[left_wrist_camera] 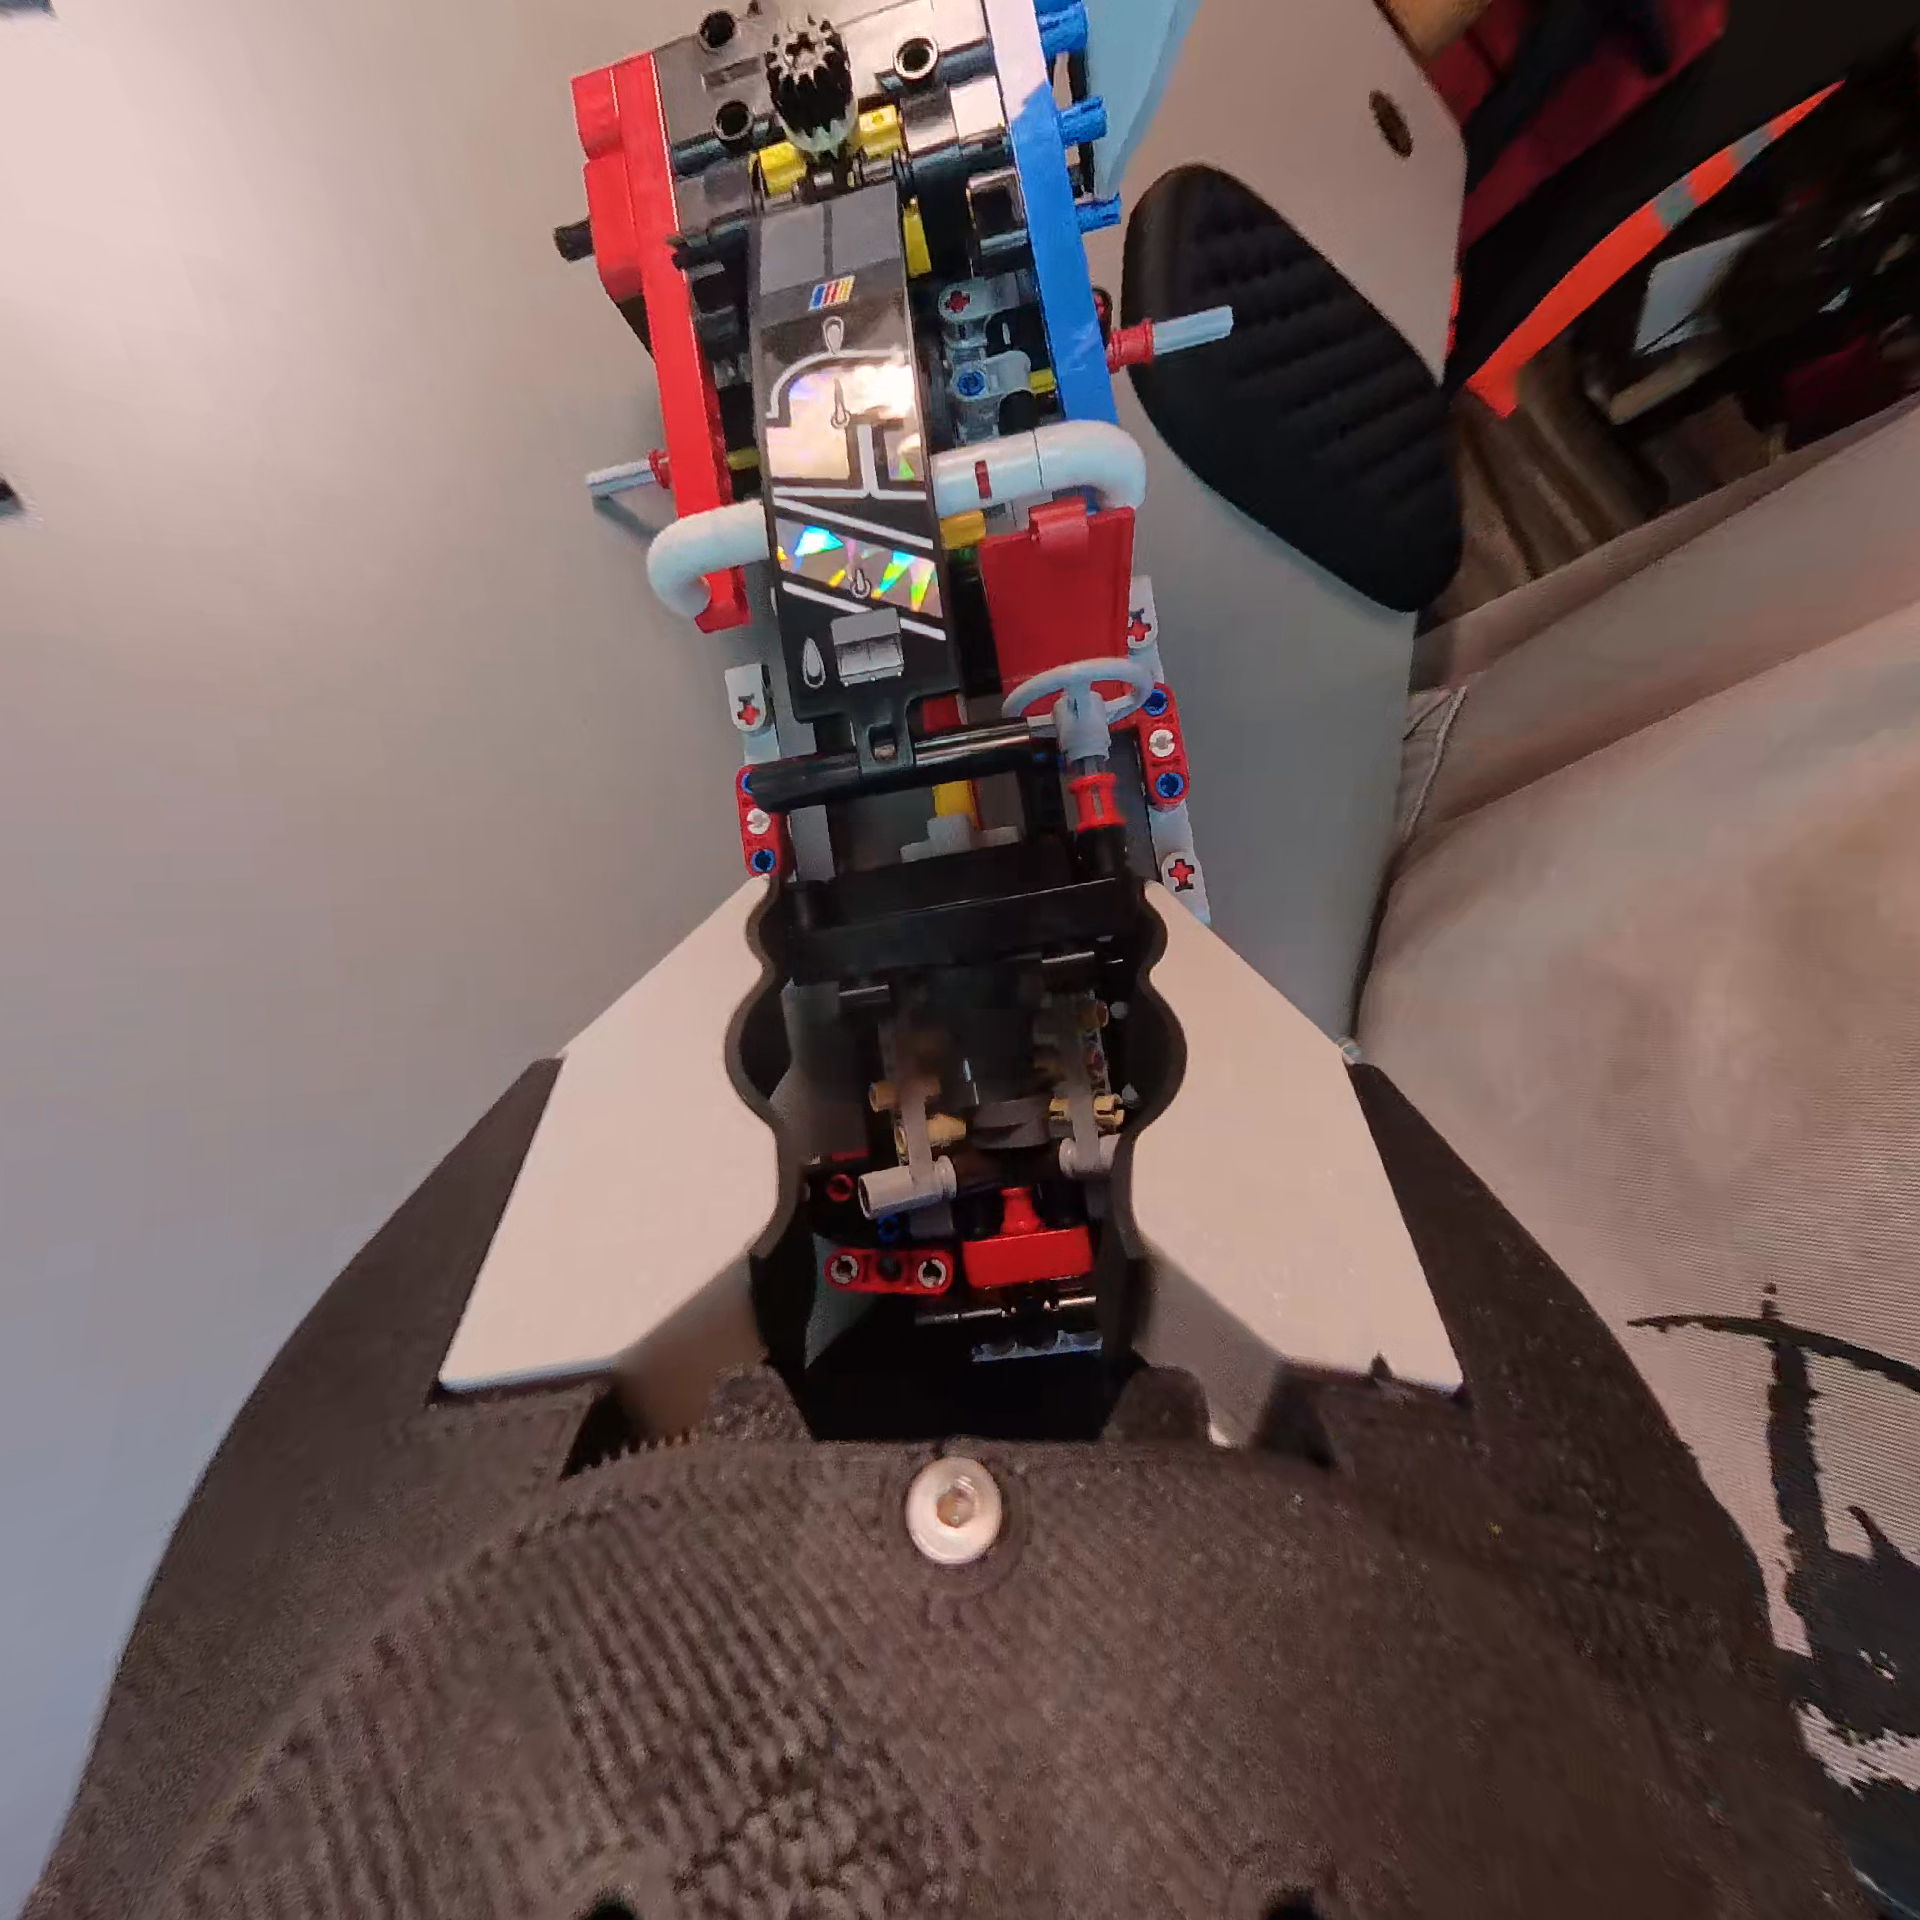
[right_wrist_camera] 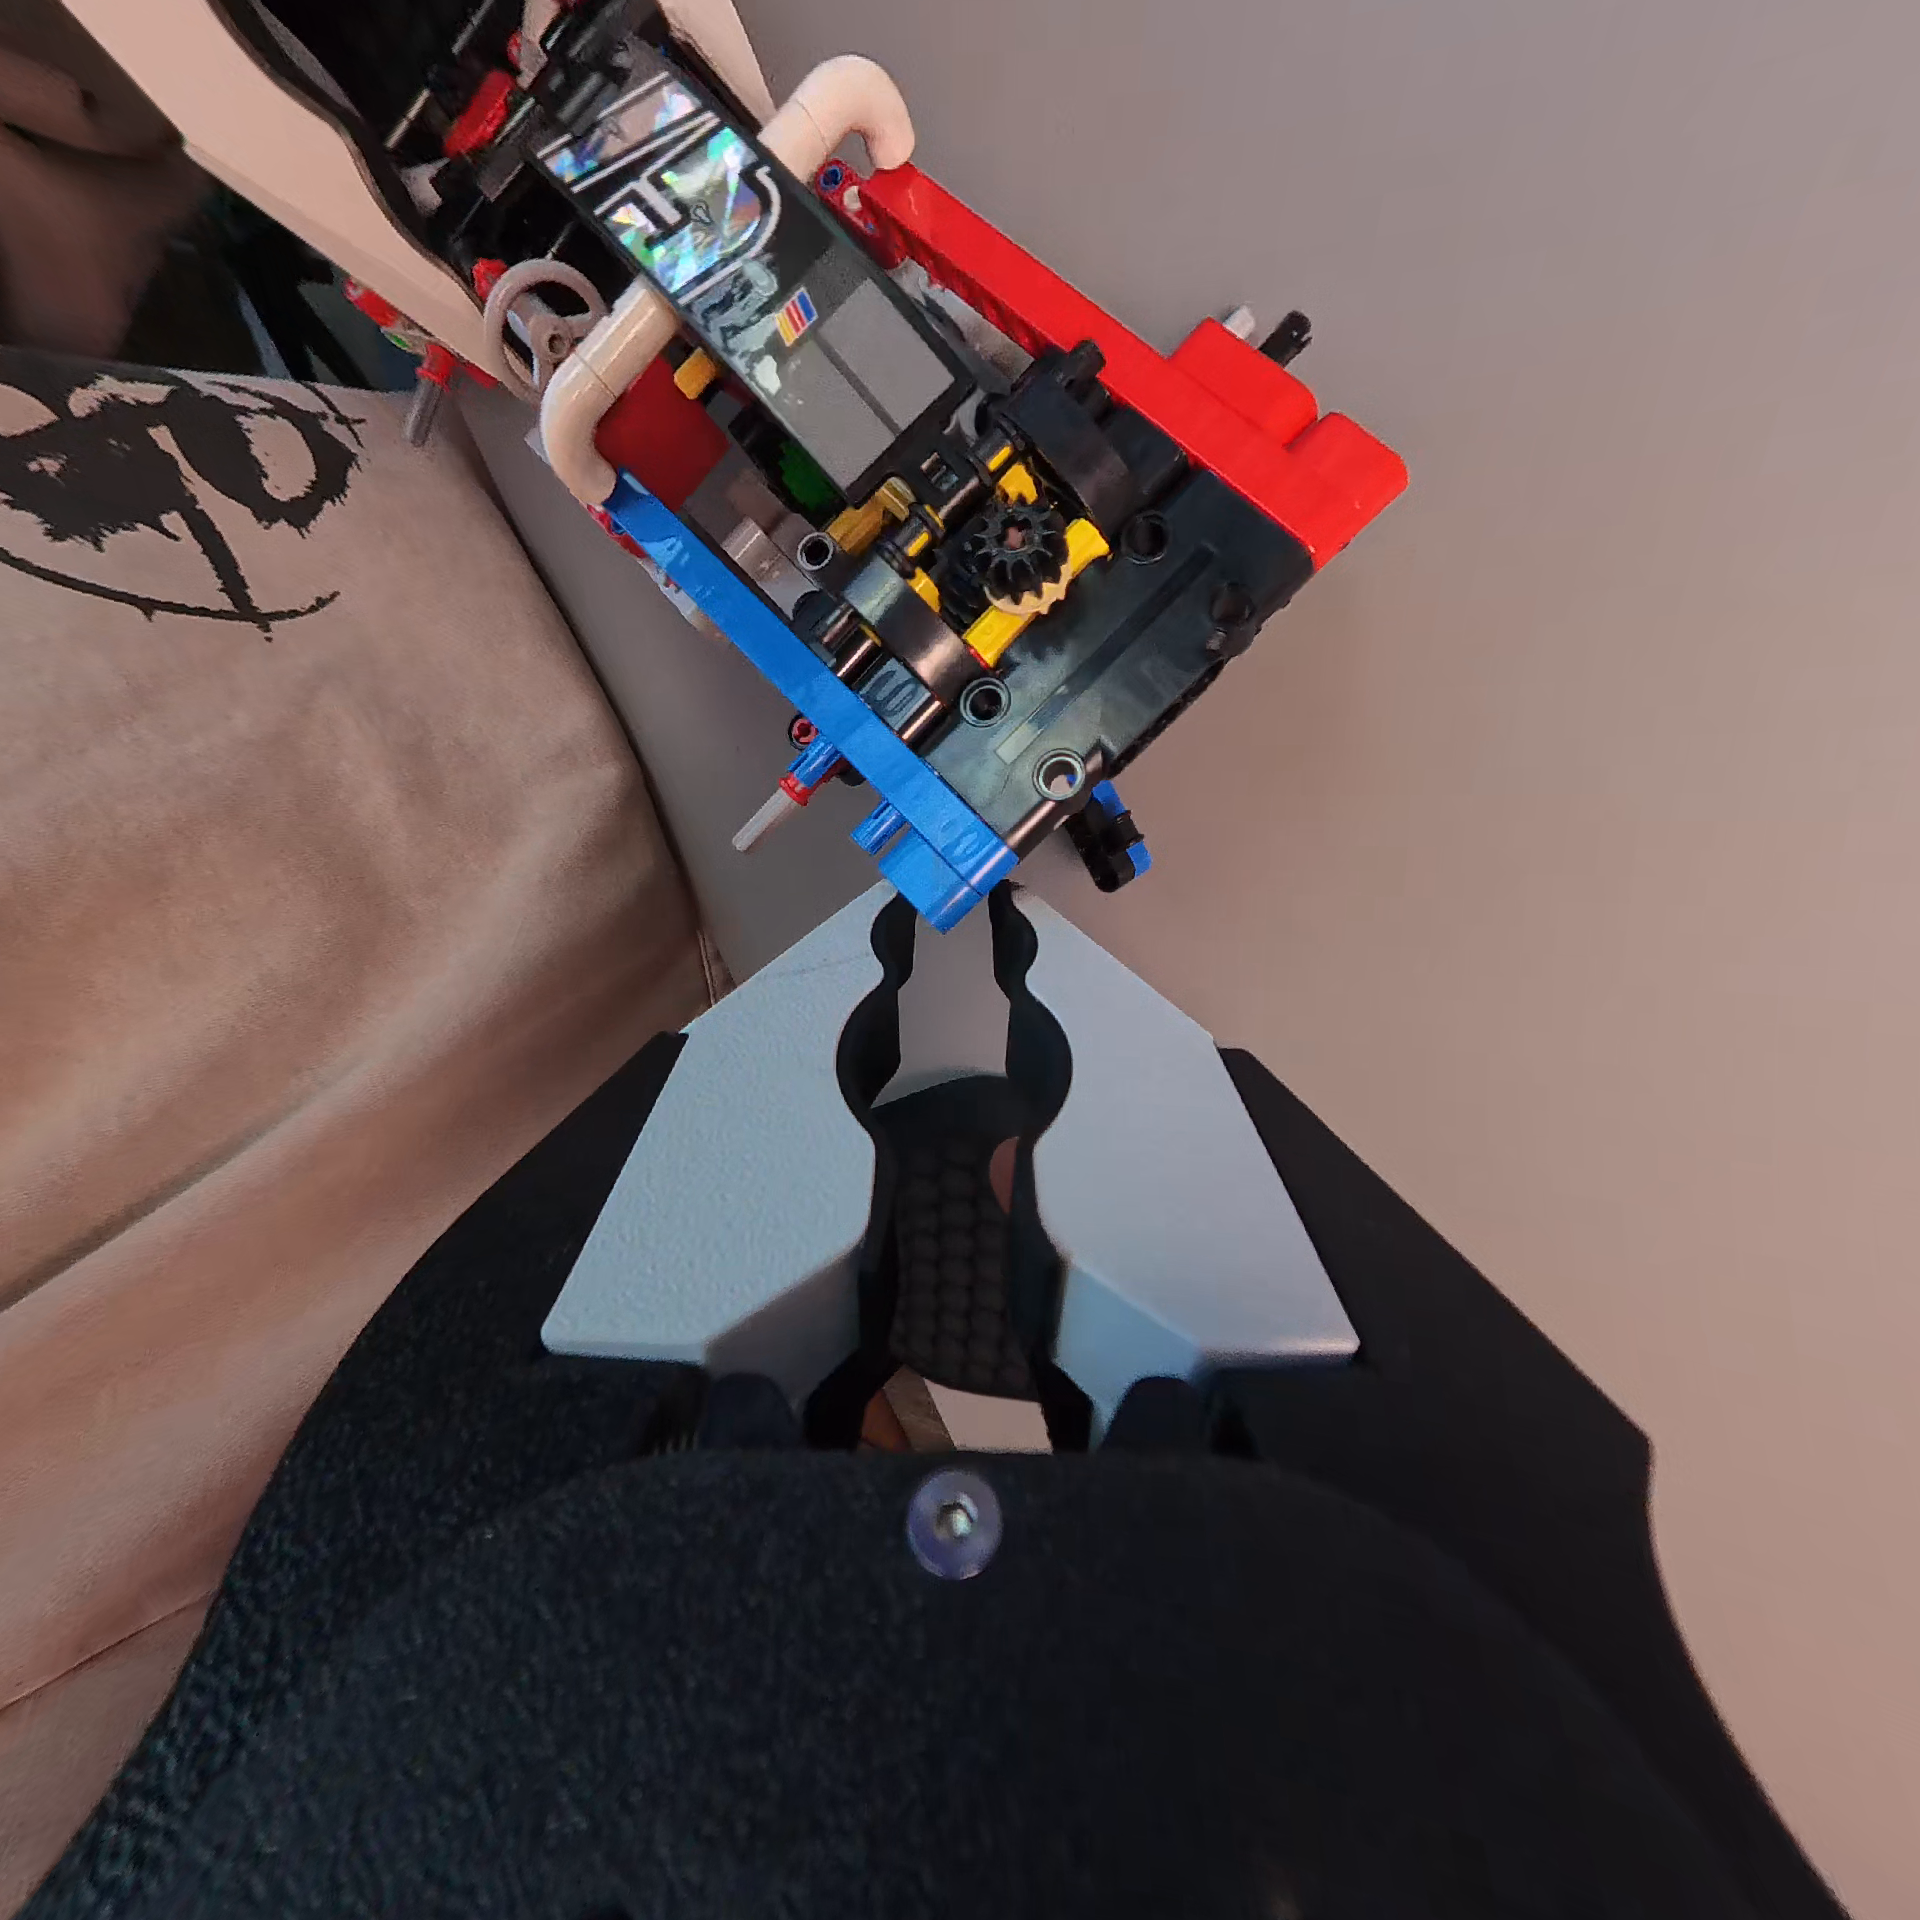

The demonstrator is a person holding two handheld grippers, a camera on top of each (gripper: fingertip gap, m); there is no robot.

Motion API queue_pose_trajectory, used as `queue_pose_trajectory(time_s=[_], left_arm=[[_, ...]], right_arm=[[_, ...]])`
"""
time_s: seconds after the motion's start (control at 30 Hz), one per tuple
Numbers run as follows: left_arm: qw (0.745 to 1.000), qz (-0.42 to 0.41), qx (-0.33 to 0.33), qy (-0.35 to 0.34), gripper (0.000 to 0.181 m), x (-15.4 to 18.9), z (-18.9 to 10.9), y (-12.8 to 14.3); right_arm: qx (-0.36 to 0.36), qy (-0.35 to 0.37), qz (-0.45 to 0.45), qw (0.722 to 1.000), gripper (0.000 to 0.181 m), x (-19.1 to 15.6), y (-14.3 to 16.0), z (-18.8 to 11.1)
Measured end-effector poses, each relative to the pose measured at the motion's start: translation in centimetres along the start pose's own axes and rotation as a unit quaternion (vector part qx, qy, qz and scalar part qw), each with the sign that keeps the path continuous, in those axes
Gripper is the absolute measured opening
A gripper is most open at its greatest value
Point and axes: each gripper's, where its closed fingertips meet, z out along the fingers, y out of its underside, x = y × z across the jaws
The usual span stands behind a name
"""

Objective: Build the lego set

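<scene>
A partly built lego car (left_wrist_camera: 883,468) has a red beam on one side, a blue beam on the other, a black stickered panel on top, a grey steering wheel (left_wrist_camera: 1081,691) and a black gear (left_wrist_camera: 805,73). My left gripper (left_wrist_camera: 961,904) is shut on the car's near end and holds it above the grey table (left_wrist_camera: 260,623). In the right wrist view the car (right_wrist_camera: 935,468) hangs at an angle. My right gripper (right_wrist_camera: 956,909) has its jaws a narrow gap apart, tips at the corner of the blue beam (right_wrist_camera: 904,800). Nothing shows between its pads. It also shows in the left wrist view (left_wrist_camera: 1288,384).
A beige cushion with a black print (right_wrist_camera: 260,727) lies beside the table; it also shows in the left wrist view (left_wrist_camera: 1662,935). Red and black items (left_wrist_camera: 1662,208) sit in the background at the upper right. My hands' fingertips stand some 15 cm from each other.
</scene>
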Motion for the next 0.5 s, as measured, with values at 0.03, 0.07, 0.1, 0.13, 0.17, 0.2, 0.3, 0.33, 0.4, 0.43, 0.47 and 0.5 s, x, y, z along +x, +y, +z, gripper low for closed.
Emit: queue_pose_trajectory(time_s=[0.03, 0.07, 0.1, 0.13, 0.17, 0.2, 0.3, 0.33, 0.4, 0.43, 0.47, 0.5], left_arm=[[1.0, -0.017, 0.01, 0.021, 0.062, 0.1, -0.1, -0.2], [0.998, -0.036, 0.021, 0.044, 0.062, 0.2, -0.3, -0.4], [0.995, -0.06, 0.034, 0.066, 0.062, 0.3, -0.5, -0.7], [0.992, -0.086, 0.05, 0.084, 0.062, 0.2, -0.8, -1.0], [0.987, -0.109, 0.065, 0.101, 0.062, 0.1, -1.1, -1.2], [0.981, -0.132, 0.078, 0.117, 0.062, 0.0, -1.3, -1.4], [0.964, -0.186, 0.116, 0.15, 0.062, -0.6, -1.9, -1.9], [0.959, -0.201, 0.127, 0.157, 0.062, -0.9, -2.1, -2.1], [0.949, -0.222, 0.146, 0.171, 0.063, -1.1, -2.3, -2.3], [0.945, -0.228, 0.153, 0.178, 0.063, -1.1, -2.4, -2.3], [0.941, -0.234, 0.159, 0.185, 0.063, -1.0, -2.3, -2.4], [0.938, -0.24, 0.164, 0.19, 0.063, -0.8, -2.2, -2.5]], right_arm=[[0.003, 0.0, -0.004, 1.0, 0.012, -0.1, -0.1, -0.2], [0.01, -0.001, -0.01, 1.0, 0.013, -0.4, -0.2, -0.6], [0.022, -0.002, -0.02, 1.0, 0.017, -0.6, -0.6, -1.0], [0.04, 0.006, -0.036, 0.999, 0.02, -0.8, -1.0, -1.6], [0.066, 0.022, -0.056, 0.996, 0.021, -0.7, -1.7, -2.2], [0.094, 0.038, -0.079, 0.992, 0.023, -0.7, -2.3, -2.8], [0.162, 0.114, -0.177, 0.964, 0.04, -0.5, -3.2, -3.6], [0.175, 0.151, -0.226, 0.946, 0.047, -0.3, -3.2, -3.4], [0.222, 0.247, -0.307, 0.892, 0.053, 0.5, -4.1, -3.3], [0.242, 0.291, -0.333, 0.864, 0.056, 0.8, -4.8, -3.3], [0.263, 0.319, -0.348, 0.841, 0.059, 0.9, -5.6, -3.2], [0.279, 0.335, -0.35, 0.829, 0.058, 1.1, -6.3, -2.9]])
